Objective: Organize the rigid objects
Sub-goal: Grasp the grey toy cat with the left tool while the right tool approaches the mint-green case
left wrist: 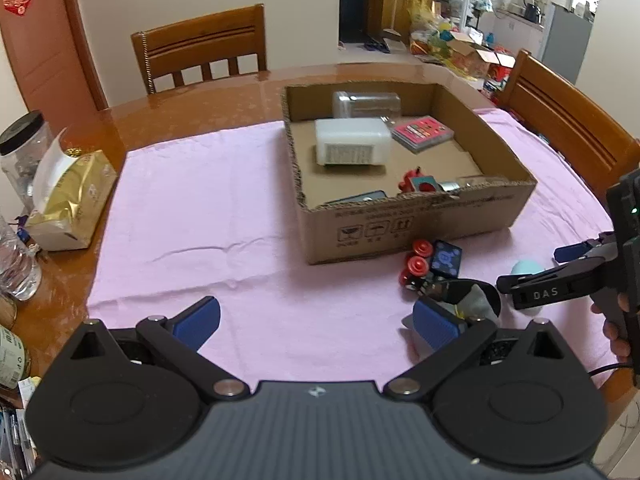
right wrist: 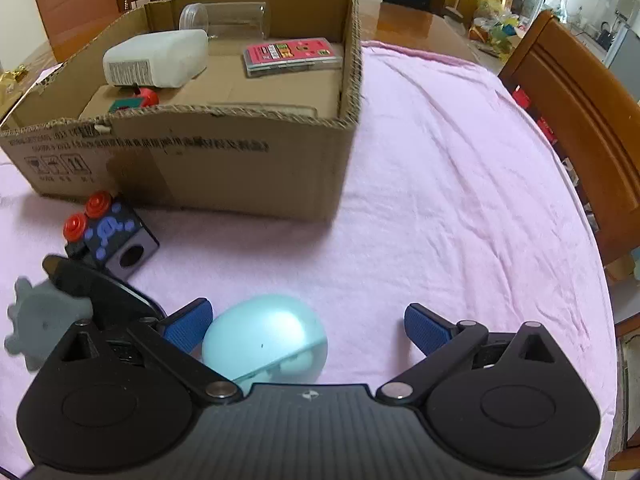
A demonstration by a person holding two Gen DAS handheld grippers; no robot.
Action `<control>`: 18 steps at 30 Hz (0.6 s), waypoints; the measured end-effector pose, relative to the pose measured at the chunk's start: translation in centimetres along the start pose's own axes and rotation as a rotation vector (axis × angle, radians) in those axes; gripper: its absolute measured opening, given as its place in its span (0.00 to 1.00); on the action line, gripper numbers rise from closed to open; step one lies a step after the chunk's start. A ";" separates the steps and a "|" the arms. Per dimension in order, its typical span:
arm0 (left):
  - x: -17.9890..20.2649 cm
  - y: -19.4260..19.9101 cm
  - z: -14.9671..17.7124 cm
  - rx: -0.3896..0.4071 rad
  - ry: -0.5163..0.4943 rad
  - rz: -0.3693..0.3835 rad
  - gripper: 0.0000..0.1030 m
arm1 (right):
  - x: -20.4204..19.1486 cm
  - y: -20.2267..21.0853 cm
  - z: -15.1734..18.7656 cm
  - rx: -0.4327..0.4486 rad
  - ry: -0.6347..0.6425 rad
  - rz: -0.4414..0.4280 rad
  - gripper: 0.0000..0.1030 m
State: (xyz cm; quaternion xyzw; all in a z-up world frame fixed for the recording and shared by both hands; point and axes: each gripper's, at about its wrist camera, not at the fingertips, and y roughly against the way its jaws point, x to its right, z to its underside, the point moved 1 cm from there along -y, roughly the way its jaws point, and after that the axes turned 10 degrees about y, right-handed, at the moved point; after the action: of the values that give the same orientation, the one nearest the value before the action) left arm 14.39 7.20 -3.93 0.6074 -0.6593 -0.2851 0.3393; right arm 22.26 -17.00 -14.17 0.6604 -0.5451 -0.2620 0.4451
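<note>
The wide-open right gripper (right wrist: pixel 308 326) frames the blue egg (right wrist: pixel 266 338) for pickup; it must close, then carry it to the box (right wrist: pixel 224 160), while the left gripper (left wrist: pixel 316 320) hangs wide open, empty.

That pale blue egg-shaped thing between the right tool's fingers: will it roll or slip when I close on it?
The pale blue egg looks smooth, rounded and glossy, so it will probably squirt sideways unless gripped across its widest part. It rests on the wrinkled pink cloth, which likely damps rolling. The right tool is open around it; it seems hollow and light.
</note>
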 end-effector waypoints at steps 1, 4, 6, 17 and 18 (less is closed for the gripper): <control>0.2 -0.1 0.0 -0.006 -0.002 0.001 0.99 | 0.4 0.0 0.2 -0.006 -0.002 -0.018 1.00; 1.1 -0.3 0.0 -0.013 0.000 0.023 0.99 | 1.2 0.1 0.6 -0.012 0.025 -0.054 1.00; 1.9 -0.7 0.0 -0.021 0.015 0.047 0.99 | 1.5 0.1 0.9 -0.001 0.061 -0.073 1.00; 6.8 -4.9 1.1 -0.085 0.130 0.088 0.99 | 2.4 0.4 2.2 0.088 0.158 -0.119 1.00; 7.0 -5.3 1.3 -0.092 0.136 0.085 0.99 | 2.5 0.5 2.2 0.092 0.162 -0.122 1.00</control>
State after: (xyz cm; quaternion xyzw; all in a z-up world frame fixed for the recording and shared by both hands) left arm 16.33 -0.34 -8.15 0.5804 -0.6462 -0.2586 0.4227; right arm 20.82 -20.02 -14.48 0.7310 -0.4777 -0.2091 0.4402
